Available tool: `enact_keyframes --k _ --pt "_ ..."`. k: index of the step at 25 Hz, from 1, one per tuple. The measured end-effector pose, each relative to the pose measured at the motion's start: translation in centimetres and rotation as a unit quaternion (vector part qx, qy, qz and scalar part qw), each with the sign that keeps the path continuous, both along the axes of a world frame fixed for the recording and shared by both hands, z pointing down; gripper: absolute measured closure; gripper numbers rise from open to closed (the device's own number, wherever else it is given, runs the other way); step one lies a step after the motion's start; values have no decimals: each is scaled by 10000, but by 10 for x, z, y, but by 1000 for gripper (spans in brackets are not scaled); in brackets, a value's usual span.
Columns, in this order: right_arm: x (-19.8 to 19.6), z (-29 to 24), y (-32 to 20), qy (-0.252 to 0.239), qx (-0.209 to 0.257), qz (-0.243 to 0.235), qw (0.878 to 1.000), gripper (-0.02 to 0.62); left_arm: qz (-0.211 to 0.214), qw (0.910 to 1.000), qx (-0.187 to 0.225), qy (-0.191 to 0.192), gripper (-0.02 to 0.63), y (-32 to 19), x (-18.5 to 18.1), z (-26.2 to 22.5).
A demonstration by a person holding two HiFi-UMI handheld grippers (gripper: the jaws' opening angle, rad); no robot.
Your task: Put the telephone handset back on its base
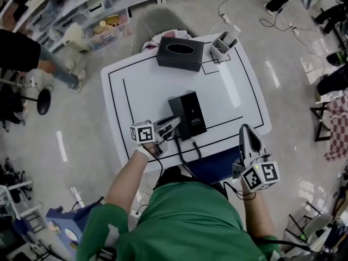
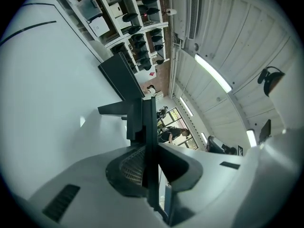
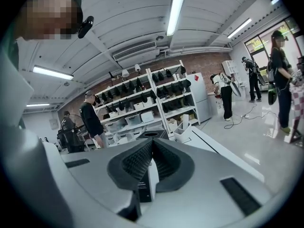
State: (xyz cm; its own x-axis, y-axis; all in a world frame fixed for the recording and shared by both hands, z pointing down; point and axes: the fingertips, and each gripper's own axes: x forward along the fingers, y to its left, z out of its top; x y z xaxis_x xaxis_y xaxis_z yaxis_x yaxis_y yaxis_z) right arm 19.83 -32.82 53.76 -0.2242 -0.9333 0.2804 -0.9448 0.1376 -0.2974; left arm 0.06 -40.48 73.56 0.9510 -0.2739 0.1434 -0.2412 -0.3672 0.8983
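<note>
The base (image 1: 192, 112) stands near the middle of the tabletop (image 1: 125, 91), closer to its near edge than to its far edge. No handset lies loose anywhere on the tabletop. A darker strip along the left side of the base reads as the handset (image 1: 174, 112) seated in its cradle, and the cord (image 1: 185, 155) leaves the near end of that strip and runs over the near edge. On this reading the main step is probably complete, and what is left is to confirm the seating and clear the tool. This is a judgement only, because the handset and the base are both black and no seam between them shows. The left gripper (image 1: 173, 123) lies at the near left corner of the base, with its jaws drawn fully together and its tips at the near end of the handset. In the left gripper view a narrow dark edge (image 2: 149, 113) stands in line with the jaw seam. Whether the pads pinch that edge or it merely lies beyond the tips cannot be made out. The right gripper (image 1: 246, 130) hangs at the near right corner of the tabletop, well apart from the base, with its jaws closed on nothing. The left gripper hides the near end of the handset. The tabletop's near edge cuts off the lower run of the cord. The person's body hides the floor under that edge.
</note>
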Motion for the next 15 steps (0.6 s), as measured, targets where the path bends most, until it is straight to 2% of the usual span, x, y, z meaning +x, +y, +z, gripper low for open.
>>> enact_keyframes --k 11,15 --pt "1 11 -1 -64 -86 16 9999 572 57 9998 -167 -34 523 0 0 13" --pt "-2 10 -1 -79 -85 -28 9999 572 -94 9996 -194 -186 506 1 -5 15"
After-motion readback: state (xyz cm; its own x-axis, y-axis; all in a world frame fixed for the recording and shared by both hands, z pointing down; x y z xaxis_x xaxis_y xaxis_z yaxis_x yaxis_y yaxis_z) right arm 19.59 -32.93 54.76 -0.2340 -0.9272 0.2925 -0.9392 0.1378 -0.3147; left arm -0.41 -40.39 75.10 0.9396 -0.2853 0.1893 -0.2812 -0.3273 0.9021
